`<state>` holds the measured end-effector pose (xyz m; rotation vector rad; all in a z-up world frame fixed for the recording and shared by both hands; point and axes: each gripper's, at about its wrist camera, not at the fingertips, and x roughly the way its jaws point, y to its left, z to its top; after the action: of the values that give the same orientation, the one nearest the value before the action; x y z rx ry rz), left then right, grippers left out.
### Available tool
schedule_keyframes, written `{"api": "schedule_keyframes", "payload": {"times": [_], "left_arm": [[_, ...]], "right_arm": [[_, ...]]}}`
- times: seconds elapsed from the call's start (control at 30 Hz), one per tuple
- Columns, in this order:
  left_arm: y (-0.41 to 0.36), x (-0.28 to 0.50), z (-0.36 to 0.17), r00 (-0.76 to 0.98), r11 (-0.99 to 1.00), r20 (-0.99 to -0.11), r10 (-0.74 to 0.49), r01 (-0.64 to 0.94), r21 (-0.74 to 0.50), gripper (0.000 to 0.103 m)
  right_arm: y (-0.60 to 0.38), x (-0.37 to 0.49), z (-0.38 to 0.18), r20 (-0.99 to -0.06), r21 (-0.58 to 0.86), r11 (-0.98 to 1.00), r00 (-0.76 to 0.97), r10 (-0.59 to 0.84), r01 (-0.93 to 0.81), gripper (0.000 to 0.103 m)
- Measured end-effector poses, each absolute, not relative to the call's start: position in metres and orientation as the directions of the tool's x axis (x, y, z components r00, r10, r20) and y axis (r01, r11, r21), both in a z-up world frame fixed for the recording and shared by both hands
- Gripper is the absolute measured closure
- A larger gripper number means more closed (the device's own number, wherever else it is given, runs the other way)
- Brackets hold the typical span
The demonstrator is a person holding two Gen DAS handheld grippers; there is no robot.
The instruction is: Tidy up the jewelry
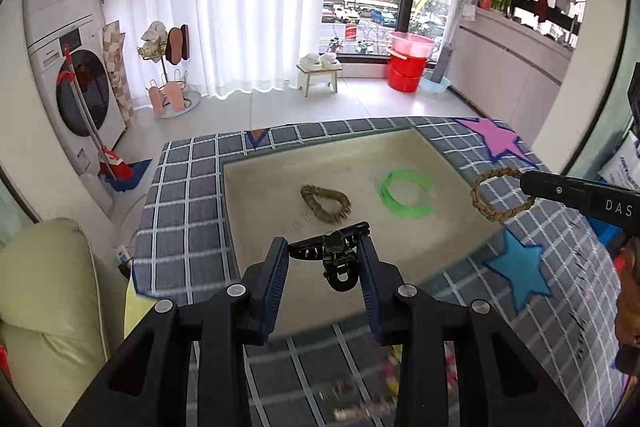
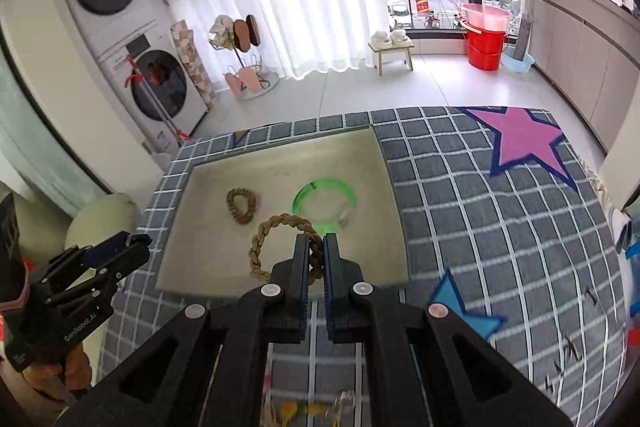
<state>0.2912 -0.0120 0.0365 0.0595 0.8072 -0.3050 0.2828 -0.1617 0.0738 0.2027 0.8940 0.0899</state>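
A beige tray [image 1: 436, 227] [image 2: 280, 163] lies on a checked grey cloth. In it are a brown beaded bracelet [image 1: 325, 203] [image 2: 241, 205] and a green bangle [image 1: 407, 193] [image 2: 324, 201]. My left gripper [image 1: 325, 254] is closed on a black hair claw clip [image 1: 336, 251], held just above the tray's near part. My right gripper [image 2: 316, 247] is shut on a braided straw-coloured bracelet [image 2: 276, 245], held above the tray's near edge; it shows at the right in the left wrist view [image 1: 496, 193].
The cloth [image 2: 480, 219] has pink [image 2: 524, 139] and blue [image 1: 520, 267] stars. Small blurred items lie at the near edge [image 2: 312, 407]. A pale cushion [image 1: 48, 307] sits left. Washing machines, a shoe rack, a stool and red buckets stand beyond.
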Motion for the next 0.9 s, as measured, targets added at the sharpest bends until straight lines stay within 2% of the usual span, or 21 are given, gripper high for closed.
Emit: {"api": "schedule_keyframes", "payload": {"times": [0.47,0.9], "left_arm": [[-0.027,0.364,-0.022,0.607,0.973,-0.776,-0.173,0.229,-0.037,0.053],[-0.038,0.373,-0.047,0.585,0.973,-0.805,-0.100,0.228,0.045,0.053]], "right_arm": [[-0.163,0.362,0.008,-0.826,0.175,0.981,0.555,0.097,0.089,0.096],[-0.156,0.374,-0.014,-0.845,0.154,0.985,0.526,0.092,0.076,0.095]]}}
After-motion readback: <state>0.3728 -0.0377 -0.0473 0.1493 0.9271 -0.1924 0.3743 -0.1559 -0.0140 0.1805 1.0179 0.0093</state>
